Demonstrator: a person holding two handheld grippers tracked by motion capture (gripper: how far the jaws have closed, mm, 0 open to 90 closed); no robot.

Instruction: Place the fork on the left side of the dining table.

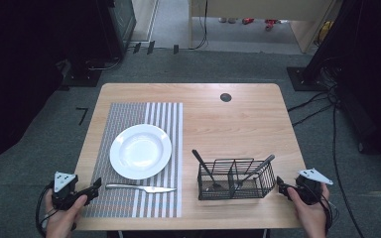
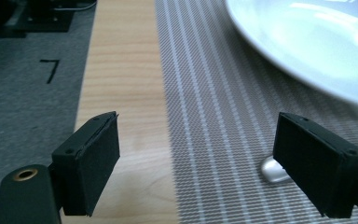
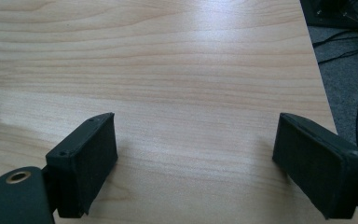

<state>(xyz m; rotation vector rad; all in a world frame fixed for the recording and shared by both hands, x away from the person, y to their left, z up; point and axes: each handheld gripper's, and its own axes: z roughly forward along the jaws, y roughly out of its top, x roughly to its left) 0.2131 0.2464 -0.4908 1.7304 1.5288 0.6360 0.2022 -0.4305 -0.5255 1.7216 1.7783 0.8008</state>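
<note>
One round glossy plate [image 1: 140, 151], woven striped placemat [image 1: 129, 117], wire caddy [image 1: 235, 179]

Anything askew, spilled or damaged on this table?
Nothing stands out. The plate sits on the mat, the knife lies flat below it, and two utensils lean in the upright basket. No spill or damage shows.

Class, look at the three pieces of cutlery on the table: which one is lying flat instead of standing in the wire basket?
The knife: it lies flat on the striped placemat in front of the white plate, while the other two utensils lean upright in the black wire basket.
</note>
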